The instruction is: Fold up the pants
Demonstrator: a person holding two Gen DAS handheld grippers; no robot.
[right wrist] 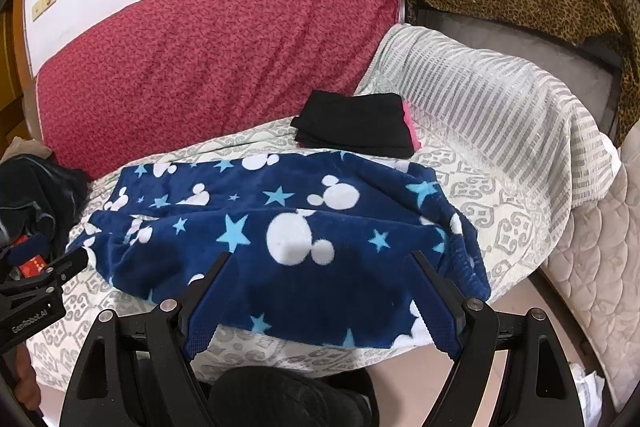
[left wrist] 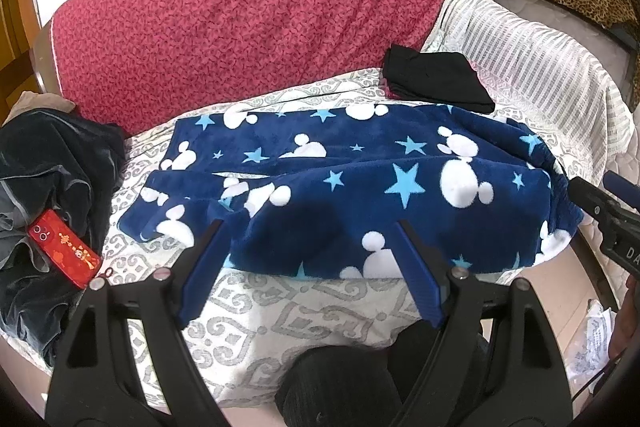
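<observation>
Left wrist view: plush navy pants (left wrist: 352, 183) lie folded lengthwise; left tongs (left wrist: 310, 227) and right tongs (right wrist: 322, 259) both spread, empty

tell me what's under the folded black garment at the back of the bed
A pink layer peeks out under the folded black garment along its right edge. Both lie on the patterned bedspread. How far the pink piece extends underneath is covered.

Navy pants (left wrist: 340, 183) showing white mouse heads and light-blue stars; bedspread (left wrist: 280, 311) displaying grey scrollwork; headboard cover (left wrist: 248, 15) appearing mottled red.
</observation>
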